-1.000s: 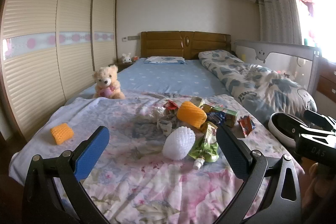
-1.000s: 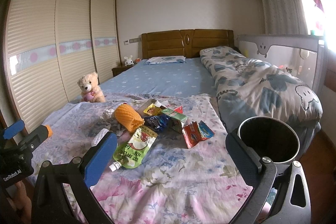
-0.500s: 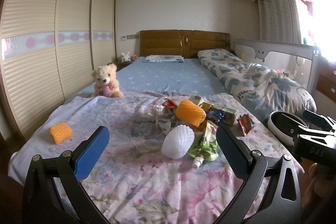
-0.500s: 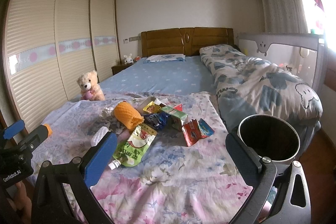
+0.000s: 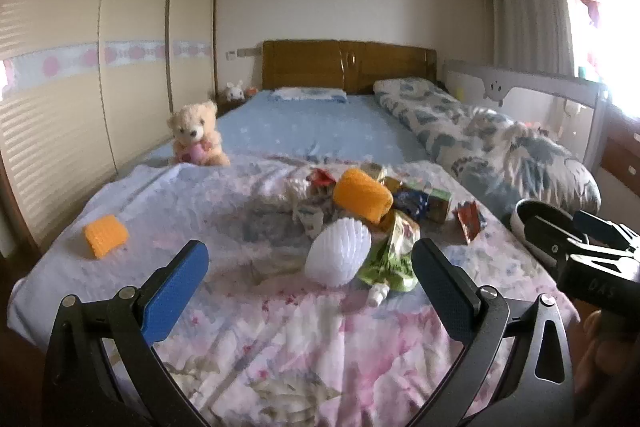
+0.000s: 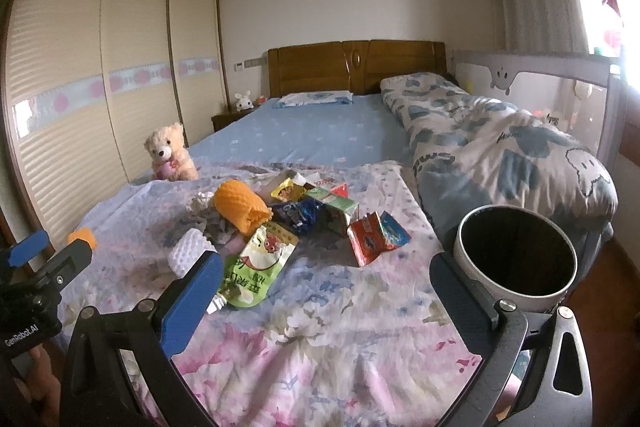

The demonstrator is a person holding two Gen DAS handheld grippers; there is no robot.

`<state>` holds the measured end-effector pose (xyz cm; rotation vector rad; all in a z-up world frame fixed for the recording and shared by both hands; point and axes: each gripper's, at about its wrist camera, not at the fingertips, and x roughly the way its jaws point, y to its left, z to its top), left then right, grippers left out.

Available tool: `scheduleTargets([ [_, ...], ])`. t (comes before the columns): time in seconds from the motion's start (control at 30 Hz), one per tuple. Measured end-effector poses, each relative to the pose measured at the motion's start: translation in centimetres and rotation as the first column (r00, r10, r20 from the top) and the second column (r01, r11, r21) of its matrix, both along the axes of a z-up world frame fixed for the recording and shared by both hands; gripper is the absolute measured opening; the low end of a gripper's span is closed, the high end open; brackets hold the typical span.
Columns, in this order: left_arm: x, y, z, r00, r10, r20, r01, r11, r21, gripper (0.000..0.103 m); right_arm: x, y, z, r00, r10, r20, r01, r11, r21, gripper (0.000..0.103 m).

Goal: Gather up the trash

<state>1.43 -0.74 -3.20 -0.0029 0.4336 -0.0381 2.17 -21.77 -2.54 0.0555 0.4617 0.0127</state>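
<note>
Bedroom, foot of bed; litter inventory, nothing yet collected.

1. Left claw (image 5: 310, 281): jaws wide apart, holding nothing, hovering above the floral bedspread (image 5: 280, 347). Against the view a second ago the litter sits slightly larger and lower between its fingers; the claw has eased forward toward the heap.
2. Right claw (image 6: 326, 297): jaws wide apart, empty. Its view has barely shifted; it appears to be waiting.
3. Trash heap, mid-bedspread, at twelve o'clock from both claws:
 - white foam fruit net (image 5: 339, 251), nearest the left claw, at about one o'clock;
 - green drink pouch (image 6: 258, 267), just beside the net, spout toward the foot of the bed;
 - orange foam net (image 6: 240, 207), on top of the pile;
 - blue wrapper (image 6: 298, 213), green carton (image 6: 334, 205), yellow wrapper (image 6: 286, 190), touching or overlapping;
 - red and blue sachets (image 6: 376, 237), slightly apart at two o'clock.
4. Stray orange foam piece (image 5: 105, 235): well apart, ten o'clock from the left claw.
5. Bin (image 6: 516, 257): open, at the bed's right edge, three o'clock from the right claw; looks empty.
6. Teddy bear (image 5: 196, 139): not litter.

Judgement: the approach has begun; the white net looks the likeliest first pick.
</note>
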Motion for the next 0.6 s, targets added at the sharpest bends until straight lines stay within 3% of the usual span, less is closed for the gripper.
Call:
scheduleTargets([
  [0.33,3.7,0.9,-2.0,0.990,-0.030,-0.135,0.030,1.000,-0.006,0.103,1.9,0.1,-1.3,0.997,0.017,-0.073,-0.015,1.000,0.026,0.103],
  [0.6,7.0,1.7,-3.1,0.979,-0.050,-0.199,0.046,0.999,-0.022,0.101,5.3,0.0,-3.1,0.983,0.053,-0.175,-0.034,0.993,0.110,0.102],
])
